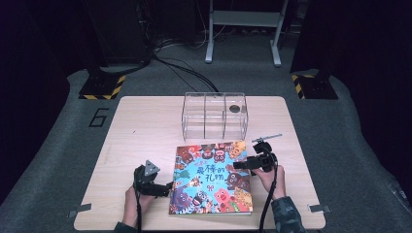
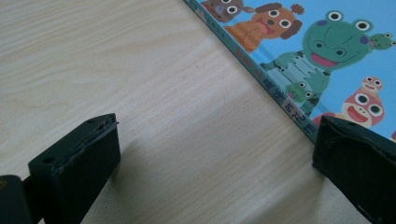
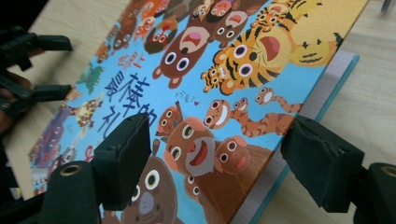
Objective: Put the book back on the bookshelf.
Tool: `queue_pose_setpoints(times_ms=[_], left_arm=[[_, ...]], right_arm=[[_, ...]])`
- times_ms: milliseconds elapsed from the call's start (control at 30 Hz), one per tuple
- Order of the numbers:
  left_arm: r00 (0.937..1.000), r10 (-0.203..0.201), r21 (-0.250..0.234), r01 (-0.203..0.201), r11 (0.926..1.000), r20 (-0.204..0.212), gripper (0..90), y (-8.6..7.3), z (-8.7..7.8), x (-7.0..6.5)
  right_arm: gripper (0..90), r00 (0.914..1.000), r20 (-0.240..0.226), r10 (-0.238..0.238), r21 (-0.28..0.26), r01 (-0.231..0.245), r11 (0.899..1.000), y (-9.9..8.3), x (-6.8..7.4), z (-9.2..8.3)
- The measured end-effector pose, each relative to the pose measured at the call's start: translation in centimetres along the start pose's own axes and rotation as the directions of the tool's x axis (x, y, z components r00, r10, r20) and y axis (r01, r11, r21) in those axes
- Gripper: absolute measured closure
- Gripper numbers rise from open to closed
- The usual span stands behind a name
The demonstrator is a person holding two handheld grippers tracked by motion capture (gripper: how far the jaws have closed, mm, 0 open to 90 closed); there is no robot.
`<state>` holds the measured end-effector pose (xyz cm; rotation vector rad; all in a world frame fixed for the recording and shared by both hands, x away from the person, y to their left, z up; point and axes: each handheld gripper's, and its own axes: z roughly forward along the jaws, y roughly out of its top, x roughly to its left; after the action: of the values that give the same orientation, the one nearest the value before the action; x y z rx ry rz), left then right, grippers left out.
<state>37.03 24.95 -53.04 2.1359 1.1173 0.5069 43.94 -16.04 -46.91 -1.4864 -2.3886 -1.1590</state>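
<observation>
We had both tools spread: left tool [image 1: 167, 186] at the book [image 1: 212, 178] spine, right tool [image 1: 239, 165] straddling its front cover edge. Nothing gripped; organizer [image 1: 214, 115] was empty.

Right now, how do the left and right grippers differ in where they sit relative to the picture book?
The left gripper sits at the picture book's spine edge, one jaw over bare table, one at the spine. The right gripper is at the opposite edge, one jaw above the cover and one beside the edge, where the cover looks slightly lifted off the pages. Both are open, neither clamping the book.
</observation>
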Motion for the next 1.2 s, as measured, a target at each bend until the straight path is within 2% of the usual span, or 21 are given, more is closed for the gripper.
queue_pose_setpoints(times_ms=[333,567,600,667,733,767,933,1067,1200], left_arm=[[1.0,-0.001,0.0,0.001,1.0,0.0,0.7,0.0,0.0,0.0],[1.0,-0.002,0.0,0.002,1.0,0.001,0.8,0.0,0.0,0.0],[0.9998,-0.018,-0.007,0.018,0.9998,0.004,0.8,0.0,0.0,-0.1],[0.9997,-0.023,-0.012,0.023,0.9997,0.001,0.9,-0.1,0.1,-0.1],[0.9999,-0.013,-0.009,0.013,0.9999,0.002,1.1,0.0,0.0,0.0],[0.9999,-0.014,-0.01,0.014,0.9999,0.002,1.1,0.0,0.0,-0.1],[0.9999,-0.014,-0.012,0.014,0.9998,0.005,1.3,0.0,0.0,0.0],[0.9999,-0.015,-0.012,0.015,0.9998,0.006,1.3,0.0,0.0,0.0],[0.9999,-0.014,-0.013,0.014,0.9998,0.006,1.3,0.0,0.0,0.0]], right_arm=[[23.9,0.999,-0.025,-0.037,0.007,0.037,0.999,1.6,0.9,0.1],[24.8,0.9982,-0.051,-0.032,0.025,0.033,0.999,3.1,1.1,0.4],[26.5,0.9982,-0.051,-0.032,0.03,0.034,0.999,3.3,1.1,0.4],[28.1,0.998,-0.055,-0.033,0.035,0.035,0.999,3.9,1.1,0.4],[27.9,0.998,-0.049,-0.04,0.038,0.042,0.998,4.4,1.4,0.5],[27.5,0.9985,-0.045,-0.032,0.042,0.034,0.999,4.6,1.5,0.5],[25.2,0.9985,-0.027,-0.047,0.053,0.048,0.997,5.5,1.7,0.7],[24.8,0.999,0.016,-0.043,0.057,0.042,0.998,6.3,1.8,1.0],[27.2,0.9996,0.003,-0.027,0.053,0.027,0.998,6.8,1.7,1.1]])
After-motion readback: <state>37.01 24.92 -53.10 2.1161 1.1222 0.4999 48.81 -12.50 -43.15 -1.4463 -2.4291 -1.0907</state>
